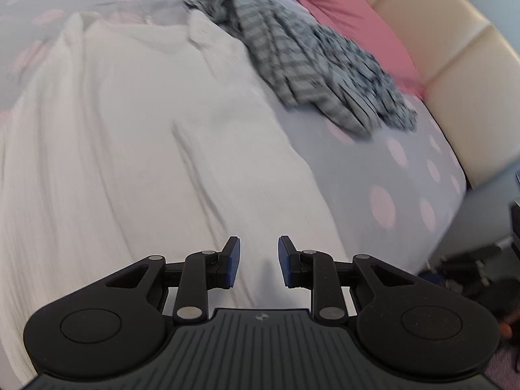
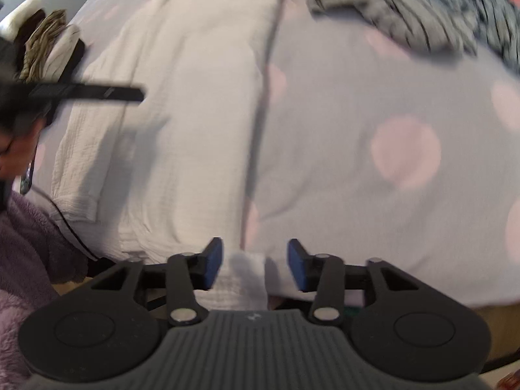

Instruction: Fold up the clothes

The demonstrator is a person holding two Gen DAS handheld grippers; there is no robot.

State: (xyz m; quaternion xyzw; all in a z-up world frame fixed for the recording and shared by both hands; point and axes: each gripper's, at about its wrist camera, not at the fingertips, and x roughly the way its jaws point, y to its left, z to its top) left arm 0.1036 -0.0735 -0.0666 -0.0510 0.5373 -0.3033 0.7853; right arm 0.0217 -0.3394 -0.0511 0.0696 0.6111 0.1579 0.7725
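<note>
Right wrist view, white garment (image 2: 195, 104) lying lengthwise away from camera, right claw (image 2: 255, 266) spread, left claw (image 1: 259, 261) spread.

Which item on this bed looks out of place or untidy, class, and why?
The grey striped crumpled garment stands out: it lies bunched in a heap near the pink pillow, while the white crinkled cotton garment is spread flat on the grey pink-dotted bedsheet. Both claws are open, holding nothing.
</note>
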